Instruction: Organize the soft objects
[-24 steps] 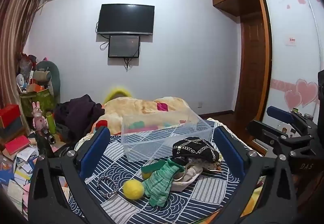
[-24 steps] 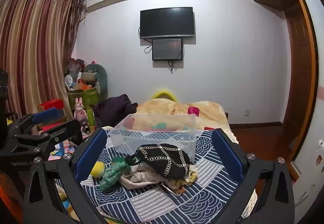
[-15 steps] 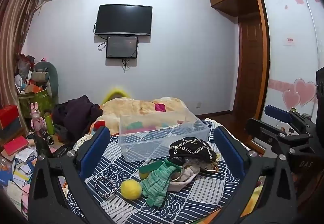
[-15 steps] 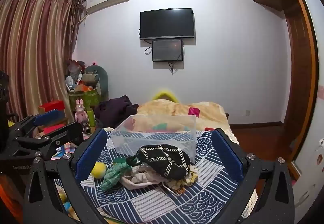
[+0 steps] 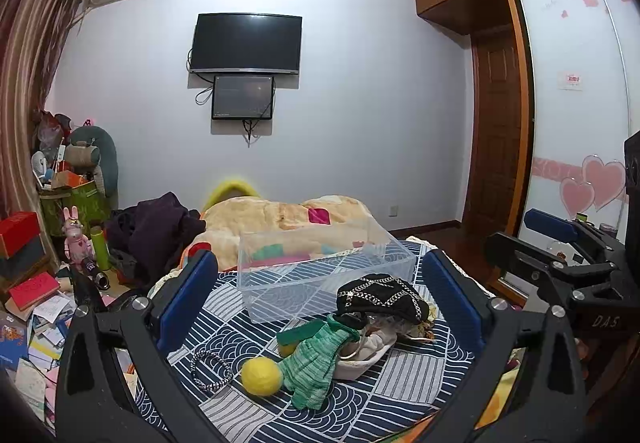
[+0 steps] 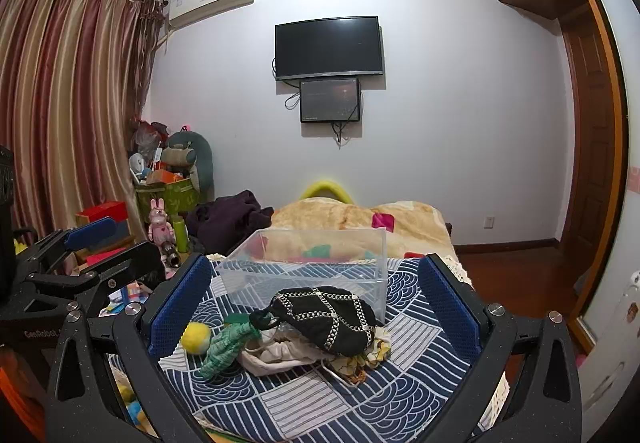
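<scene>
Clothes pile (image 6: pixel 320 327) blocks near side of clear bin (image 6: pixel 308 267); top open.

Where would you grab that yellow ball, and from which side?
Grip the yellow ball across its middle, coming from above. It is round, lies on the bedspread, and the green knit touches its right side, so set the fingers front and back.

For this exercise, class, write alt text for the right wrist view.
An open blue-padded claw frames a black chain-patterned hat topping a pile of soft items, before an empty clear plastic bin on a navy patterned bedspread.
</scene>
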{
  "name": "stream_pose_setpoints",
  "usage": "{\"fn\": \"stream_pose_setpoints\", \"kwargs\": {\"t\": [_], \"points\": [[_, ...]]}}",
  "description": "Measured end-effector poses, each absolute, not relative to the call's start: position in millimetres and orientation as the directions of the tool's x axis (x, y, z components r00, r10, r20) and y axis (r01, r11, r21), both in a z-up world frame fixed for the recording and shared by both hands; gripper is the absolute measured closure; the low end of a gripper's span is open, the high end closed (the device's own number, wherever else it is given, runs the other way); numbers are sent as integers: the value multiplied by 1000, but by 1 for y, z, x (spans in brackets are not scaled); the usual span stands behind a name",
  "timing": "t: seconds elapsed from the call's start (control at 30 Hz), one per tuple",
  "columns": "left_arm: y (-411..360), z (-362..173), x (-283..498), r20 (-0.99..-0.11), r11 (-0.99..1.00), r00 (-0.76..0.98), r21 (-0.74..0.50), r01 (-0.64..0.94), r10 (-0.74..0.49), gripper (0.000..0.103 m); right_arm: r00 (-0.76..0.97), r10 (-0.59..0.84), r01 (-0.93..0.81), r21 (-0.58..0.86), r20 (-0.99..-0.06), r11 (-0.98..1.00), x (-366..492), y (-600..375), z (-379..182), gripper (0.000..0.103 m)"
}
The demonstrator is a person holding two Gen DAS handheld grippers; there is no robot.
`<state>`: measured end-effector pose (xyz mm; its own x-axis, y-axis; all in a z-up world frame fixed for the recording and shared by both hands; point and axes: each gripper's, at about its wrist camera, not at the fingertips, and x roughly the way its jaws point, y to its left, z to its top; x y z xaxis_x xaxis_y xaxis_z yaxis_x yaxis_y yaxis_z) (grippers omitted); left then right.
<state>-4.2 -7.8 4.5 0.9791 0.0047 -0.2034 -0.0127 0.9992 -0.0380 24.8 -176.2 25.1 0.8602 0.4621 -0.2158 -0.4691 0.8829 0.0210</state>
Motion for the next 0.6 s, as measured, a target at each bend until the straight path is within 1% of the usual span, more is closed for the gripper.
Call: {"fn": "stream_pose_setpoints", "kwargs": {"t": [0.6], "points": [[-5, 4, -5, -203, 999, 979, -48, -14, 4, 0, 860, 466, -472, 23, -210, 881, 22, -177, 29, 0]]}}
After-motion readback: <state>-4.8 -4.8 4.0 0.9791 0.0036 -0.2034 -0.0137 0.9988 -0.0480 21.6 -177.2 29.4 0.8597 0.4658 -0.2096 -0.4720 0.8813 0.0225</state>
